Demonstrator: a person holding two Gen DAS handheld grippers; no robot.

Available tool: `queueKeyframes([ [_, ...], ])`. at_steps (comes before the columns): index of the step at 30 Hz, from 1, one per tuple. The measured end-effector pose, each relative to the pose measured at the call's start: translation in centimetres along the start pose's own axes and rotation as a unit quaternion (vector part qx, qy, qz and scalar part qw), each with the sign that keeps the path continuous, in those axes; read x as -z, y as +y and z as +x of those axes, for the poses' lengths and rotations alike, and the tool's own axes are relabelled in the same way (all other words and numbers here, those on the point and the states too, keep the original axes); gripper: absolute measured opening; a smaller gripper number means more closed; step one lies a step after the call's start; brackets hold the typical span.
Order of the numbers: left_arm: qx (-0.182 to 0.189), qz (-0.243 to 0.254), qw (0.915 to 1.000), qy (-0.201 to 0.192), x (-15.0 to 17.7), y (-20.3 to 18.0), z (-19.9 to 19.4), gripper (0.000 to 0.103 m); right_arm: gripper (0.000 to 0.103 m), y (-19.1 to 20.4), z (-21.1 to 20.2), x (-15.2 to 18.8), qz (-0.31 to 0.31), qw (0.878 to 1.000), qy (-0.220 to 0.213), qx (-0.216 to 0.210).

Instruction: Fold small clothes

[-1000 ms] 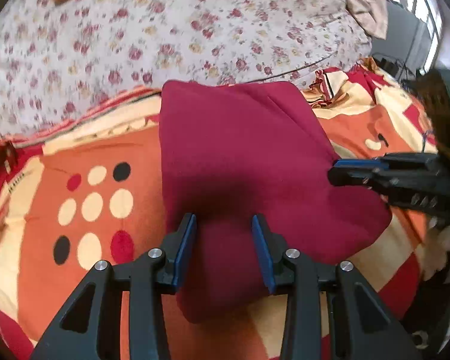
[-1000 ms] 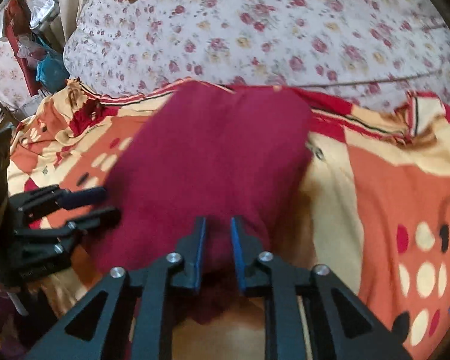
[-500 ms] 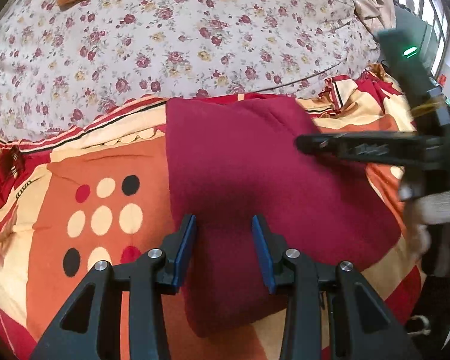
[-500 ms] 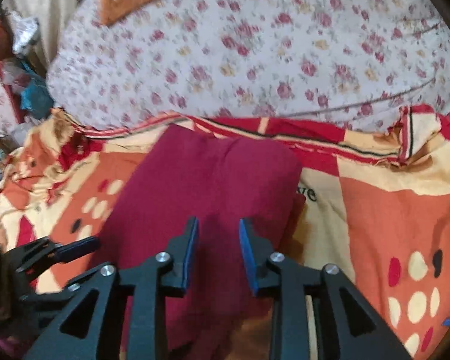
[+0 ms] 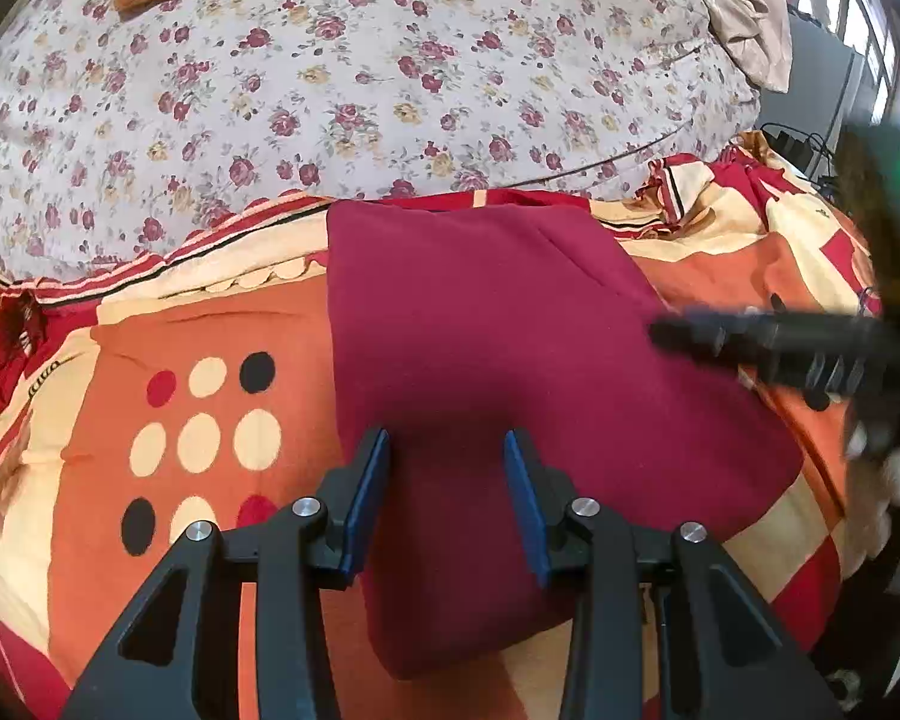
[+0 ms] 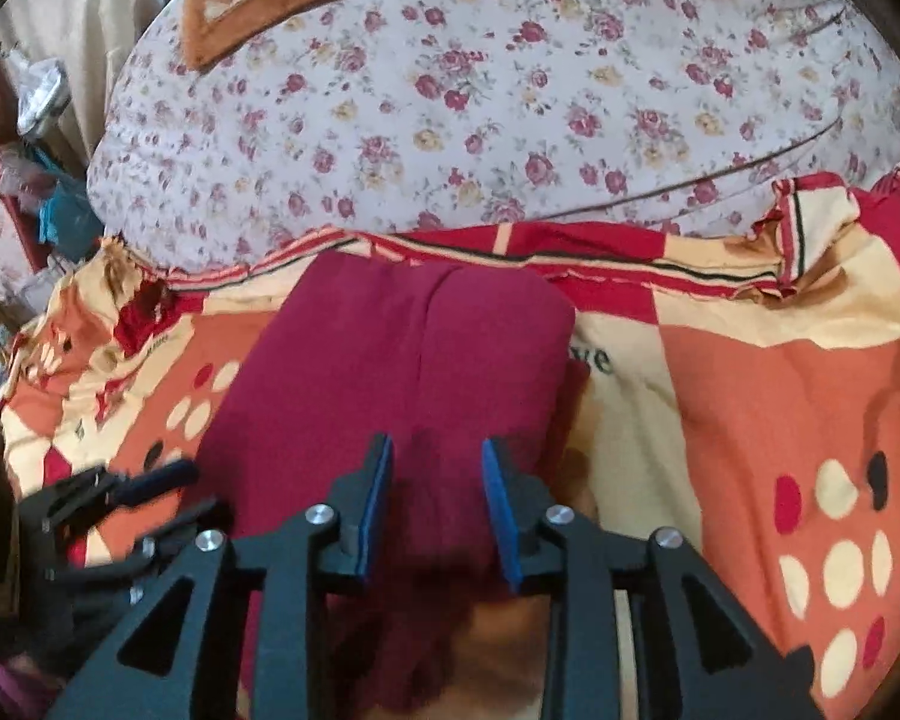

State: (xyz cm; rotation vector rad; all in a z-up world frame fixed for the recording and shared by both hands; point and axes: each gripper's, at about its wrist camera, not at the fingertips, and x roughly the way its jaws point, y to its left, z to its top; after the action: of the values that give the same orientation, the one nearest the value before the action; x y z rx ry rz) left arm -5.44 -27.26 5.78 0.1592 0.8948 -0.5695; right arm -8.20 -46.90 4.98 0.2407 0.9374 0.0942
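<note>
The maroon garment [image 5: 510, 360] is lying folded mid-frame; the right tongs [image 6: 437, 510] have just been opening, empty, left tongs [image 5: 447, 492] gaping empty. Next: another fold.

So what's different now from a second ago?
The right gripper has just opened its jaws, letting go of the maroon cloth and lifting slightly off it. The left gripper stayed open above the cloth, which kept its folded shape on the patterned blanket.
</note>
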Motion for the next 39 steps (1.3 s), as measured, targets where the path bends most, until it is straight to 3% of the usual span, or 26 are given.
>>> queueKeyframes([
  [2,0.013,-0.016,0.9998,0.007,-0.2,0.5,-0.1,0.018,0.04,-0.6,1.2,1.1,0.004,1.0,0.019,-0.003],
  [5,0.056,-0.055,0.9969,0.012,-0.7,2.1,-0.2,0.018,0.046,-2.1,0.7,1.4,0.04,0.998,0.005,-0.047],
  [8,0.09,-0.108,0.9898,0.021,-1.5,4.3,0.3,0.025,0.068,-4.1,0.3,1.1,0.078,0.994,-0.011,-0.077],
  [13,0.136,-0.168,0.9757,0.036,-1.8,6.6,2.9,0.04,0.07,-5.9,2.8,0.6,0.117,0.983,-0.005,-0.143],
  [18,0.164,-0.18,0.9683,0.057,-1.7,7.0,5.5,0.049,0.085,-5.3,6.0,0.0,0.098,0.982,0.001,-0.163],
  [21,0.193,-0.2,0.9573,0.079,-1.4,7.3,7.3,0.049,0.085,-4.7,6.5,-0.3,0.09,0.984,-0.011,-0.156],
  [22,0.197,-0.205,0.9553,0.081,-1.4,7.3,7.5,0.047,0.08,-4.6,6.5,-0.3,0.091,0.984,-0.014,-0.154],
  [25,0.197,-0.197,0.9579,0.07,-1.6,6.9,6.6,0.033,0.055,-4.3,5.7,-0.3,0.09,0.986,-0.027,-0.14],
  [28,0.197,-0.186,0.9607,0.058,-1.6,6.4,4.3,0.028,0.044,-3.6,4.1,-0.4,0.095,0.984,-0.036,-0.148],
  [33,0.195,-0.168,0.965,0.048,-0.4,6.4,-1.3,0.027,0.043,-0.7,0.6,-0.2,0.084,0.978,-0.031,-0.187],
  [39,0.157,-0.165,0.9713,0.067,4.7,7.5,-5.5,0.027,0.044,3.4,-1.1,2.9,0.054,0.976,0.003,-0.212],
])
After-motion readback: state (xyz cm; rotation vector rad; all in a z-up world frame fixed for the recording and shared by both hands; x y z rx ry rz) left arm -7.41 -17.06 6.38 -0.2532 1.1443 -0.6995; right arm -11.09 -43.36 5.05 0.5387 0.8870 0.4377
